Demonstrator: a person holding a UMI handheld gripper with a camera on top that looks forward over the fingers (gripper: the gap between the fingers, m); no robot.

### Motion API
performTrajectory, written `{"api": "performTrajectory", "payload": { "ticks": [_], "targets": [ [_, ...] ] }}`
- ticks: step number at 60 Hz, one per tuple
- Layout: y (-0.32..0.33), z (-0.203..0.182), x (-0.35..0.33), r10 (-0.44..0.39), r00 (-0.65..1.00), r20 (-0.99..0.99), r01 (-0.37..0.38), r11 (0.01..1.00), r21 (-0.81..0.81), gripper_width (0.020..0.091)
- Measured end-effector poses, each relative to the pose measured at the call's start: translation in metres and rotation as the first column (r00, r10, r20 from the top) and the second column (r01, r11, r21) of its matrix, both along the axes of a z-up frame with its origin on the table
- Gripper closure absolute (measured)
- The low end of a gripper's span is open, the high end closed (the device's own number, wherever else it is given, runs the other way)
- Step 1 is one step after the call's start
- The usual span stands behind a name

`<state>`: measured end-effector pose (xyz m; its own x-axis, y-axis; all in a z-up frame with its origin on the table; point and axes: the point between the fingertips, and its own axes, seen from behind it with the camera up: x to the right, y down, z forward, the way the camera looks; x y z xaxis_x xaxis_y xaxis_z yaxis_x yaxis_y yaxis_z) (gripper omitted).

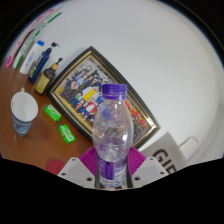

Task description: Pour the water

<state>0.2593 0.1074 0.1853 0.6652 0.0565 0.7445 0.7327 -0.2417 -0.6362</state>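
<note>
One clear plastic bottle point(111, 135) with a purple cap stands upright at 6 o'clock, clamped between the jaws of the gripper point(111, 172), both pink pads point(88, 168) pressing its ribbed lower body. One white paper cup point(24, 111) sits on the tabletop point(40, 148) at 9 o'clock. One framed group photograph point(90, 88) lies at centre. Two green packets point(58, 122) lie between cup and bottle. Several bottles point(42, 68) cluster at 10 o'clock.

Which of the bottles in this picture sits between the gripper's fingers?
The clear bottle with the purple cap: it stands upright between the fingers. The other bottles stand far off against the wall.
</note>
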Motion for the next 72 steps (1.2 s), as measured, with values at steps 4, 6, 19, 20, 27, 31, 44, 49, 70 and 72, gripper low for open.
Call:
{"api": "performTrajectory", "payload": {
  "ticks": [4,6,19,20,27,31,44,49,70,72],
  "targets": [
    [0.001,0.008,-0.018,0.033,0.981,0.194,-0.034,0.999,0.001,0.0745],
    [0.002,0.01,-0.028,0.052,0.957,0.287,-0.052,0.999,-0.005,0.0745],
    [0.002,0.005,-0.069,0.136,0.708,0.693,-0.105,0.991,-0.087,0.0745],
    [0.002,0.005,-0.069,0.136,0.687,0.713,-0.099,0.991,-0.094,0.0745],
    [0.003,0.005,-0.085,0.16,0.535,0.83,-0.108,0.987,-0.121,0.0745],
    [0.003,0.006,-0.094,0.172,0.459,0.872,-0.115,0.984,-0.133,0.0745],
    [0.005,0.001,-0.101,0.208,0.403,0.891,-0.109,0.978,-0.179,0.0743],
    [0.003,0.005,-0.101,0.21,0.448,0.869,-0.12,0.977,-0.174,0.0742],
    [-0.019,0.048,-0.102,0.205,0.96,0.191,-0.203,0.979,-0.035,0.0745],
    [-0.021,0.048,-0.1,0.205,0.975,0.083,-0.204,0.979,-0.026,0.0745]
  ]
}}
